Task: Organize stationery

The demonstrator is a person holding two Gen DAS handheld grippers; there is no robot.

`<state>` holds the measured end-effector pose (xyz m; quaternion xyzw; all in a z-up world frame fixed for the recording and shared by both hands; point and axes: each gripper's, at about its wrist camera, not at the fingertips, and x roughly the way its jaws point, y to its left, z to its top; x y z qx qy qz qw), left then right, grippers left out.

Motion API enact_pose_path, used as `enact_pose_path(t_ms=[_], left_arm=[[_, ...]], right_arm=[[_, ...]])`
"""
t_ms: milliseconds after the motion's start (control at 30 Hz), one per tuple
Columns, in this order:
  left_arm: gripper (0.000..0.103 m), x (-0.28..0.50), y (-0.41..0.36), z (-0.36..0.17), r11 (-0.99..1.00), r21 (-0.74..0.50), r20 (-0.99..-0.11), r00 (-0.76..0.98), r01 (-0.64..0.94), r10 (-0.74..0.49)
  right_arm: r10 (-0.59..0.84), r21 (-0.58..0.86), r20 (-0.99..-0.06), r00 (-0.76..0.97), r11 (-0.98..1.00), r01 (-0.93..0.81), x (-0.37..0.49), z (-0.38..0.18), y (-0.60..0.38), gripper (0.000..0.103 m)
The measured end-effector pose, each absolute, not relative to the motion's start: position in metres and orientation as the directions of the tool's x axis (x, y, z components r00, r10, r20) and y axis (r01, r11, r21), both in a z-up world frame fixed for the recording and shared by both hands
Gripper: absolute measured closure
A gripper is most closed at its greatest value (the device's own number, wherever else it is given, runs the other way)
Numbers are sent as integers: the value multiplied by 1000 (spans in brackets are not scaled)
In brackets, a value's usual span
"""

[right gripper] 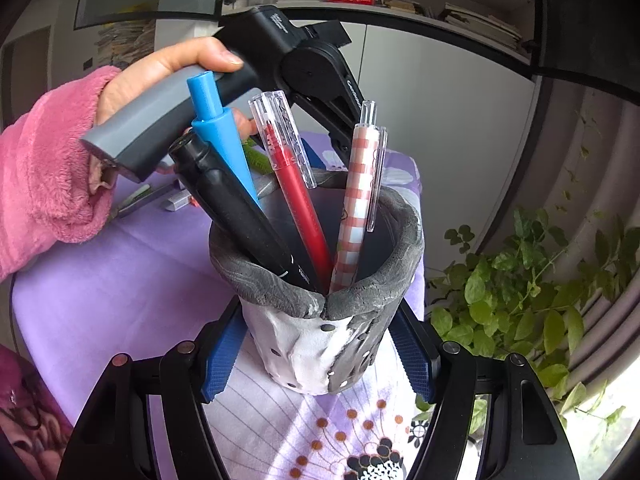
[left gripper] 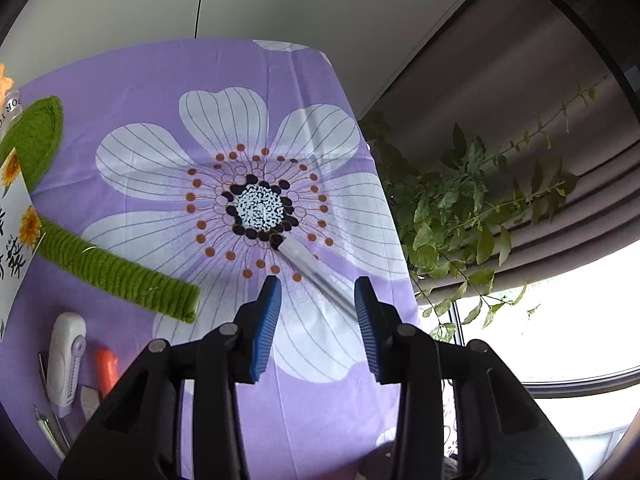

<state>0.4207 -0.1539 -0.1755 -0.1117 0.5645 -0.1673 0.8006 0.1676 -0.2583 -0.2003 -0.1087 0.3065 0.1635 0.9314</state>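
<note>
In the left wrist view my left gripper (left gripper: 318,300) is open and empty, hovering just above a clear pen (left gripper: 312,266) that lies on the purple flowered tablecloth (left gripper: 160,80). In the right wrist view my right gripper (right gripper: 320,356) is shut on a grey and white clay pen holder (right gripper: 320,320), pads on both its sides. The holder carries a blue pen (right gripper: 218,128), a black marker (right gripper: 236,212), a red pen (right gripper: 288,168) and a red-checked pen (right gripper: 358,196). The left gripper's body shows behind the holder in that view (right gripper: 304,64), held by a hand in a pink sleeve.
A green knitted stem (left gripper: 116,268), a white correction tape (left gripper: 64,360), an orange item (left gripper: 107,372), pens (left gripper: 50,428) and a sunflower card (left gripper: 12,216) lie at the table's left. A leafy plant (left gripper: 460,208) hangs past the right edge. More stationery (right gripper: 176,200) lies behind the holder.
</note>
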Motion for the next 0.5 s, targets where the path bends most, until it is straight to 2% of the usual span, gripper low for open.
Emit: enact_pose_path(t_ms=[133,333,367,400,500], left_arm=[[67,432,-162,-183,925,-361,-875,300,116,-379],[70,442,-163,-195,941,-333,-898,287,57,-335],[74,443,-165,-195,949,-310,-908,279,56,-313],[82,443,-167,-195,956,-288,-914,282,58,-293],[88,444,-171,-195,967,-245,-926,277,76,-256]], right_arm=[[196,-112,-613,766,938,-329,160,-199,-266,31],[209,-82,-607,767,943,-322,153,-200,-272,31],[210,-82,-605,768,943,-322,154,-200,-271,31],[213,-79,-604,768,943,-323,154,-200,-271,31],[222,-71,-601,768,942,-327,155,-201,-272,31]])
